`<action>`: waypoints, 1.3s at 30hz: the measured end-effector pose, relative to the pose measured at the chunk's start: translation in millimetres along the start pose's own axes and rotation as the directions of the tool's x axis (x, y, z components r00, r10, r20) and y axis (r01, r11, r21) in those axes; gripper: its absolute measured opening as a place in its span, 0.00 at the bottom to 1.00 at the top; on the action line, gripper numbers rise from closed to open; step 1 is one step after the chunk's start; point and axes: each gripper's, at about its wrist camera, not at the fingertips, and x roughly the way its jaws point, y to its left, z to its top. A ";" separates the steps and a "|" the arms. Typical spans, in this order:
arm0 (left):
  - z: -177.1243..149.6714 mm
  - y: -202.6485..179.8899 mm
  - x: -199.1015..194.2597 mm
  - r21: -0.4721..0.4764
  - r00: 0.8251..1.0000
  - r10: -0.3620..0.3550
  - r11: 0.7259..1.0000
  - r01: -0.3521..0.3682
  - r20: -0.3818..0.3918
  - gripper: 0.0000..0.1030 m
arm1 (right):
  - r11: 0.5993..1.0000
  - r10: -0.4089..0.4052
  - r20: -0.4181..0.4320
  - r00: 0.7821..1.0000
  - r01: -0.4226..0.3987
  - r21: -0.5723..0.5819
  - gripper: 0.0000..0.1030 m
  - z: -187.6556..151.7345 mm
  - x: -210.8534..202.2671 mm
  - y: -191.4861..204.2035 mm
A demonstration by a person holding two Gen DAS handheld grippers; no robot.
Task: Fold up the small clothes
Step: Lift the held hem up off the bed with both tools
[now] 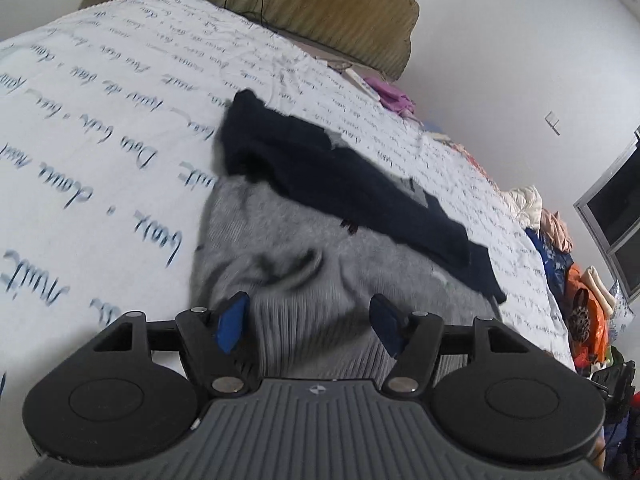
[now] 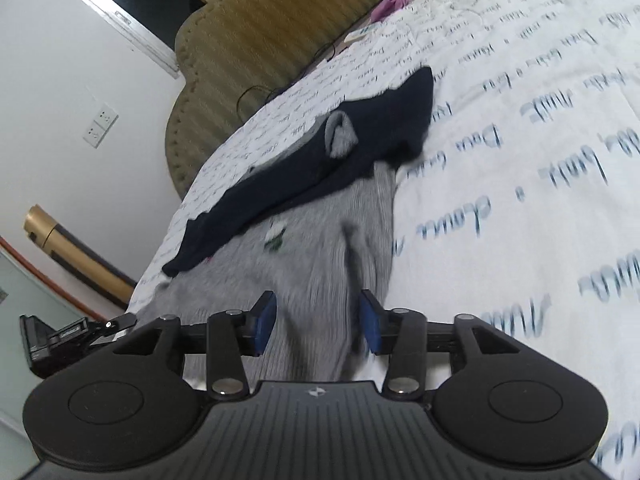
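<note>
so the grey ribbed sweater (image 1: 320, 264) with navy sleeves (image 1: 340, 176) lies mid-frame on the script-print bedsheet (image 1: 100, 120), left gripper (image 1: 308, 322) and right gripper (image 2: 318, 320) both spread, pinching nothing

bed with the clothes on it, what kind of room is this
Most likely a home bedroom: a bed spread with a script-printed sheet, a padded headboard against the wall, and piled clothes along the bed's far side.

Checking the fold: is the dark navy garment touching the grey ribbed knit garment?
Touching: the right wrist view shows the dark navy garment lying draped over the grey ribbed knit garment.
</note>
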 end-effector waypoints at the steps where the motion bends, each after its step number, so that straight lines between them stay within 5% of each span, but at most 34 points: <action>1: -3.6 1.5 -2.3 -0.003 1.000 0.002 1.000 -0.002 -0.003 0.65 | 1.000 0.003 -0.006 1.000 -0.003 -0.001 0.44 -5.3 -2.7 0.5; 6: -16.9 0.2 0.1 0.012 0.999 -0.015 1.000 0.016 -0.028 0.54 | 0.999 0.016 0.023 1.000 -0.017 0.042 0.42 -19.9 -5.8 6.7; 11: -27.4 -2.2 7.1 0.031 0.999 -0.011 0.999 0.013 -0.048 0.41 | 0.998 -0.063 0.029 0.998 0.062 0.023 0.23 -24.4 -3.8 10.3; 14: -27.0 0.9 7.7 0.014 0.998 -0.024 1.000 0.025 -0.050 0.39 | 0.997 -0.066 0.024 0.998 0.065 0.047 0.23 -26.9 -7.8 7.5; 19: -23.8 6.6 9.8 -0.025 0.996 -0.075 0.997 0.074 -0.050 0.39 | 0.998 -0.035 -0.004 0.999 0.035 0.060 0.23 -31.4 -20.8 5.7; 24: -19.3 10.6 16.4 -0.107 0.988 -0.143 0.985 0.137 -0.052 0.37 | 0.972 0.130 0.014 0.991 -0.130 0.195 0.23 -30.0 -7.4 -10.3; 25: -18.6 9.9 15.7 -0.111 0.988 -0.148 0.984 0.142 -0.046 0.31 | 0.969 0.142 0.022 0.990 -0.144 0.201 0.23 -28.0 -2.2 -9.3; 29: -16.9 11.9 13.7 -0.134 0.986 -0.161 0.979 0.153 -0.049 0.24 | 0.969 0.067 0.030 0.997 -0.072 0.234 0.23 -21.2 16.9 -11.9; 34: -14.6 13.9 18.1 -0.157 0.985 -0.166 0.975 0.156 -0.052 0.20 | 0.960 0.095 0.064 0.993 -0.109 0.259 0.23 -21.9 17.2 -13.8; 36: -13.3 9.8 19.4 -0.149 0.984 -0.170 0.976 0.159 -0.061 0.08 | 0.967 0.084 0.071 0.994 -0.098 0.233 0.06 -20.9 17.4 -8.8; 39: -12.9 2.3 11.8 -0.119 0.984 -0.169 0.980 0.162 -0.048 0.03 | 0.979 0.089 0.085 0.992 -0.103 0.173 0.06 -17.5 13.4 2.6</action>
